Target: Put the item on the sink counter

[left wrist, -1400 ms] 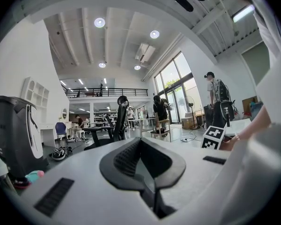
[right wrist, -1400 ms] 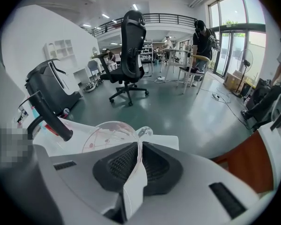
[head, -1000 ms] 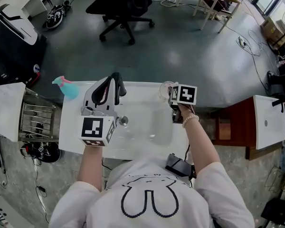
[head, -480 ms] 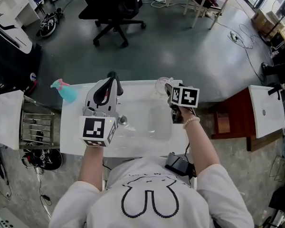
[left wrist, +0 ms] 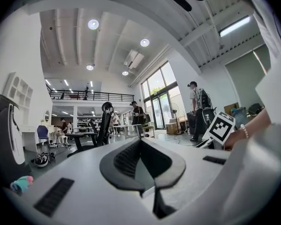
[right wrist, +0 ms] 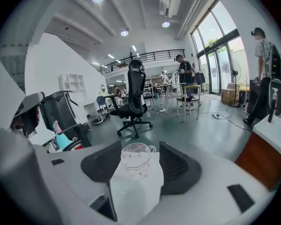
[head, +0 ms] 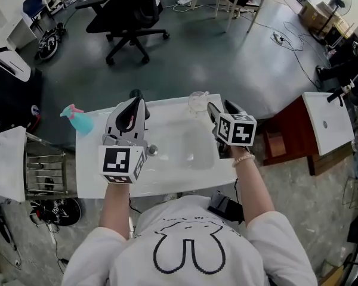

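Observation:
A clear glass cup (head: pixel 198 102) with a handle stands upright on the far edge of the white sink counter (head: pixel 95 171), behind the basin (head: pixel 191 148). My right gripper (head: pixel 219 108) hovers just near-right of it. In the right gripper view the glass cup (right wrist: pixel 138 159) sits in line with the gap of the right gripper (right wrist: pixel 139 146). The wide-apart jaws are closing slightly, and the pads do not touch the glass. My left gripper (head: pixel 137 95) hangs over the counter's left part. In its own view the left gripper (left wrist: pixel 140 142) is shut on nothing.
A teal spray bottle (head: pixel 77 119) with a pink top stands off the counter's far left corner. A wire rack (head: pixel 45 165) lies to the left. A brown cabinet (head: pixel 286 139) and a white table (head: pixel 328 121) are on the right. An office chair (head: pixel 128 16) stands beyond.
My right gripper's jaws have spread and it has drawn back toward me, leaving the glass standing on the counter. The left gripper has stayed in place.

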### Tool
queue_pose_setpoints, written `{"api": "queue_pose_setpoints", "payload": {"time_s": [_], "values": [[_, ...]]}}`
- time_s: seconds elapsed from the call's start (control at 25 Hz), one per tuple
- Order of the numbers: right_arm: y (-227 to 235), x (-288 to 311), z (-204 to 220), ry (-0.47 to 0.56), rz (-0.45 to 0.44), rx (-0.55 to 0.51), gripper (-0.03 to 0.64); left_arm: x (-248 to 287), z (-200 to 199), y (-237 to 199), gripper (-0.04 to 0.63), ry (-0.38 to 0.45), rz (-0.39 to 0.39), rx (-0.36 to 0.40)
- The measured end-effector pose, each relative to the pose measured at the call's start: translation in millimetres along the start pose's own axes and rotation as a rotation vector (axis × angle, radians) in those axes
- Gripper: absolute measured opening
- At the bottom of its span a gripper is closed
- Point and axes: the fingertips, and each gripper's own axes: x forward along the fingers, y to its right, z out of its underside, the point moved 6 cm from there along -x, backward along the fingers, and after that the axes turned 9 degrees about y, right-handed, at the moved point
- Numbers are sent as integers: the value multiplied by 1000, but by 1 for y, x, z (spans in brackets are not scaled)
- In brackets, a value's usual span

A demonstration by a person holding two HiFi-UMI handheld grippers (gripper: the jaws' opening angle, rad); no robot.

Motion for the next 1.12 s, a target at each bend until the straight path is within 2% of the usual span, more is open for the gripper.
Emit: {"api": "queue_pose_setpoints", "payload": {"time_s": [0.2,0.32,0.4,0.52,0.76,0.96,1.12], "values": [[-15,-38,-13,121,2,-22,231,-9,-6,2,11,19,26,-15],[-26,-60,-24,212,18,-63,160,-14,-10,2,11,30,46,-20],[-33,-75,-32,269,40,-88,87,-17,-13,0,11,37,60,-21],[-46,-98,-40,346,50,-118,44,-21,-18,0,11,51,81,-23],[-68,-144,-55,488,69,-224,28,-29,-29,3,11,88,121,-30],[-91,-176,-67,611,18,-314,27,-35,-37,4,11,117,143,-37],[-100,-188,-74,653,48,-412,26,-39,-42,0,11,137,142,-42]]}}
